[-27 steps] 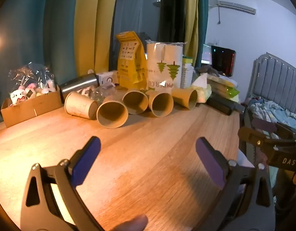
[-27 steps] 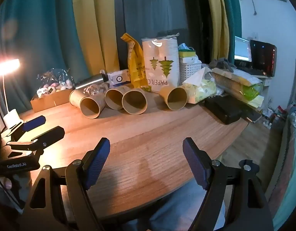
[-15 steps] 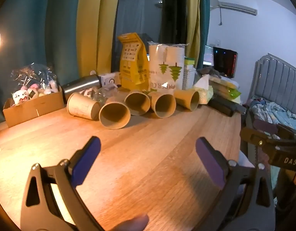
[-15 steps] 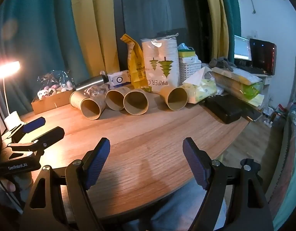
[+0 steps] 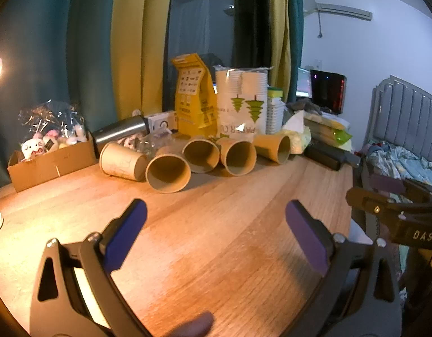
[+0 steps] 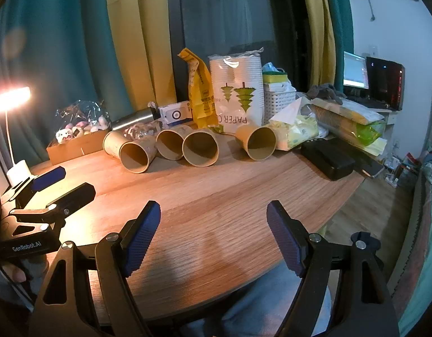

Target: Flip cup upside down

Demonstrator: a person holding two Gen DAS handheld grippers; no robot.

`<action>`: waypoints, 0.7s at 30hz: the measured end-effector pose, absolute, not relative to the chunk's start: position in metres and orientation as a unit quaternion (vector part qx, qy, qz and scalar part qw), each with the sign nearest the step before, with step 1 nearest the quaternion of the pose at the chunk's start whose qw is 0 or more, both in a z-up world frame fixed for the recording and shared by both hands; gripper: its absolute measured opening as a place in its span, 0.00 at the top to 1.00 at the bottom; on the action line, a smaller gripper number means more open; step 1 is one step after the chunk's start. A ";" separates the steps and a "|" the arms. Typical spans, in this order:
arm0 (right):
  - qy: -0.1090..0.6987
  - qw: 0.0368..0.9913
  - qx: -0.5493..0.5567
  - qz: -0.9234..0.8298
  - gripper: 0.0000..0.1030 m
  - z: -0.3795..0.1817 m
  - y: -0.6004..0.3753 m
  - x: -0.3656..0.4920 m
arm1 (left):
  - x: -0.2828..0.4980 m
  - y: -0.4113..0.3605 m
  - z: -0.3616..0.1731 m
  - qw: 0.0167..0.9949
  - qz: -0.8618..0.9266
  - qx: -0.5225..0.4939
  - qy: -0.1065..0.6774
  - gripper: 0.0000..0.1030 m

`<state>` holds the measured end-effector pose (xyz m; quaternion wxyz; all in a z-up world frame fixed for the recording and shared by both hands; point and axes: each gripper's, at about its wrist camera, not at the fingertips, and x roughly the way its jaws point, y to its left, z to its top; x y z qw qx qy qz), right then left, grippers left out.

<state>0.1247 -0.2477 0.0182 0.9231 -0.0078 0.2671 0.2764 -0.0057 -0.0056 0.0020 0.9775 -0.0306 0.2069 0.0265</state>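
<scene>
Several brown paper cups lie on their sides in a row at the back of the wooden table [image 5: 216,238]. In the left wrist view the nearest cup [image 5: 168,172] faces me with its mouth open. Others lie to its right [image 5: 238,157] and one lies sideways at the left [image 5: 122,161]. The right wrist view shows the same row [image 6: 200,147], with one cup apart at the right [image 6: 258,142]. My left gripper [image 5: 216,224] is open and empty, well short of the cups. My right gripper [image 6: 213,224] is open and empty near the table's front edge.
Behind the cups stand a yellow bag [image 5: 195,104], a pack of paper cups [image 5: 242,106], a steel flask [image 5: 120,133] and a cardboard box of toys [image 5: 53,163]. Black cases [image 6: 332,163] lie at the right. A lamp [image 6: 8,98] glows at the left.
Both grippers have drifted slightly toward the cups. The jaws stay open and nothing on the table has moved.
</scene>
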 end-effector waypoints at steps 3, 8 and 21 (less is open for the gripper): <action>0.267 0.923 -0.008 0.277 0.22 0.017 -0.248 0.125 | -0.007 -0.005 0.002 0.977 0.027 -0.035 0.206 0.03; 0.267 0.923 -0.008 0.277 0.22 0.017 -0.248 0.124 | -0.006 -0.006 0.002 0.977 0.020 -0.037 0.209 0.03; 0.271 0.922 -0.008 0.277 0.22 0.017 -0.248 0.125 | -0.004 -0.002 0.000 0.976 0.021 -0.044 0.211 0.03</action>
